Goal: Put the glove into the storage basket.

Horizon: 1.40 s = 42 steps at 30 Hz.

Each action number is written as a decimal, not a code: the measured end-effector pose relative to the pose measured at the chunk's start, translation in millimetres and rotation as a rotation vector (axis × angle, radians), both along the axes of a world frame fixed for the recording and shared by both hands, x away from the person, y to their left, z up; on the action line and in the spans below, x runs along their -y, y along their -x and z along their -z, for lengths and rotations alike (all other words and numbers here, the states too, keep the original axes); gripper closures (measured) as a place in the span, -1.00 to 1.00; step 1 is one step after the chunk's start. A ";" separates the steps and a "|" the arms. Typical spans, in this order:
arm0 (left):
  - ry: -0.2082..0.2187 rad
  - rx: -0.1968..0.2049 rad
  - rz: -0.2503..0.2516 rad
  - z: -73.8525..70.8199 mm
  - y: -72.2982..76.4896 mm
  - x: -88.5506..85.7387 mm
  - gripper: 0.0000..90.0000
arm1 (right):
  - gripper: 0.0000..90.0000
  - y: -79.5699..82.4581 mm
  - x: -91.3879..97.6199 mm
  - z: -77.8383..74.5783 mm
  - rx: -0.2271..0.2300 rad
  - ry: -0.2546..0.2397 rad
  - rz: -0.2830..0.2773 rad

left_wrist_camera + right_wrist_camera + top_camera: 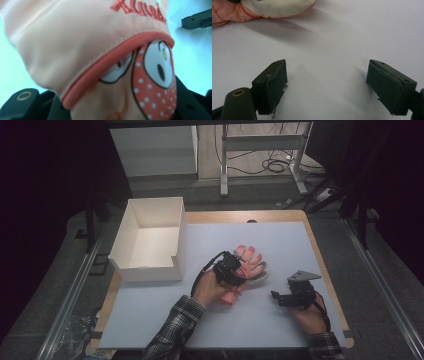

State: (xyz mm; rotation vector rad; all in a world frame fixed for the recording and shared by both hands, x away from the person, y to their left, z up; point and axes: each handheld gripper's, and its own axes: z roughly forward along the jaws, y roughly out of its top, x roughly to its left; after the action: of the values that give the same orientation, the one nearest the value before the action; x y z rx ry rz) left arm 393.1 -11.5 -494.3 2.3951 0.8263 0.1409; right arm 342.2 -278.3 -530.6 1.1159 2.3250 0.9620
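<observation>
Pink glove (248, 261) lying near middle of grey table mat (280, 240), fingers pointing away from person. Left gripper (239, 276) set over glove's cuff end, clamped on fabric; peach cloth with red trim and polka-dot print (105, 62) bunched between its 2 jaws. Right gripper (278, 296) resting just above mat, near glove's right side but apart from it, jaws spread wide, bare mat between them (327, 82). White box (131, 245) standing open at mat's left edge, well apart from glove.

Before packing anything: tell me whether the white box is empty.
Empty. The high view looks into the white box and shows bare floor and walls; the pink glove lies outside on the table.
</observation>
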 end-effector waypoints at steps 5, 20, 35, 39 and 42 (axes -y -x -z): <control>-0.020 0.015 -0.006 -8.2 -1.6 -1.7 0.28 | -0.62 0.0 0.1 0.0 0.001 0.000 0.000; 0.003 0.043 -0.090 -56.0 -13.2 -27.1 0.28 | -0.62 -0.1 0.1 0.3 0.003 -0.001 -0.001; -0.002 0.061 -0.155 -97.9 -25.1 -54.0 0.28 | -0.62 0.2 -0.1 0.3 0.000 -0.004 0.000; -0.002 0.064 -0.182 -107.5 -28.6 -64.0 0.27 | -0.62 0.1 -0.1 0.3 0.000 -0.003 -0.001; -0.004 0.066 -0.204 -114.3 -31.0 -72.1 0.27 | -0.62 0.1 -0.1 0.3 0.000 -0.003 -0.001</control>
State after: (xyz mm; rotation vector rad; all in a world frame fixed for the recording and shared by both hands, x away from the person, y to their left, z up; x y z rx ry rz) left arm 424.0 60.6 -380.0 2.2923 1.0386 0.3008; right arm 342.1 -278.2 -530.9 1.1160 2.3245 0.9657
